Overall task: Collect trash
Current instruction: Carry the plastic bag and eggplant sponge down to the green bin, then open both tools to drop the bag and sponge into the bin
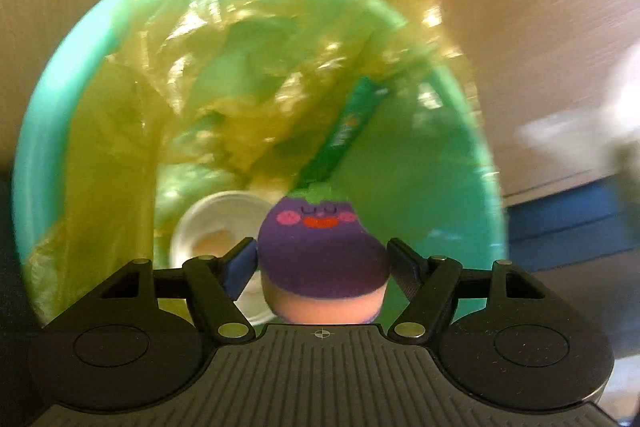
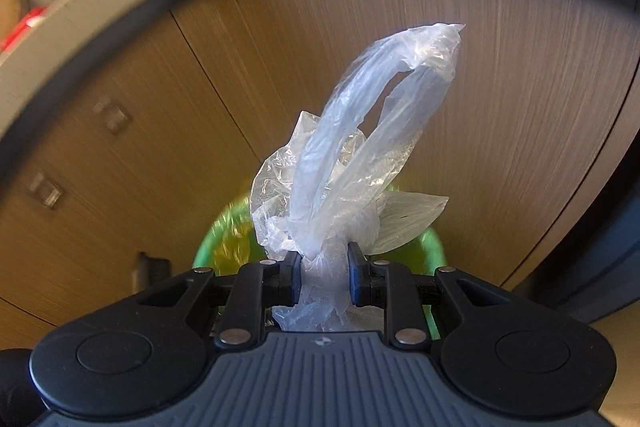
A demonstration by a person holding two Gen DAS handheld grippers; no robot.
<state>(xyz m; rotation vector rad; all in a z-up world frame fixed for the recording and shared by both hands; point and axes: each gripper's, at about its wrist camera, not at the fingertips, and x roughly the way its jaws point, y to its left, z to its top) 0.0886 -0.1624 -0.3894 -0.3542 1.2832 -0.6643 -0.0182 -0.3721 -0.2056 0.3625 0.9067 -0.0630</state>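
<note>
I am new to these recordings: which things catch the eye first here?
In the left wrist view, an eggplant-face sponge sits between the left gripper's fingers, above a green bin lined with a yellow bag. In the right wrist view, the right gripper pinches a clear plastic bag.

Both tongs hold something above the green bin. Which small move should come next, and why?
Probably open the left tongs and let the eggplant sponge fall. It sits directly over the open green bin, whose yellow liner already holds a white cup and a green wrapper. The right tongs, gripping the clear plastic bag, seem farther from the bin.
</note>
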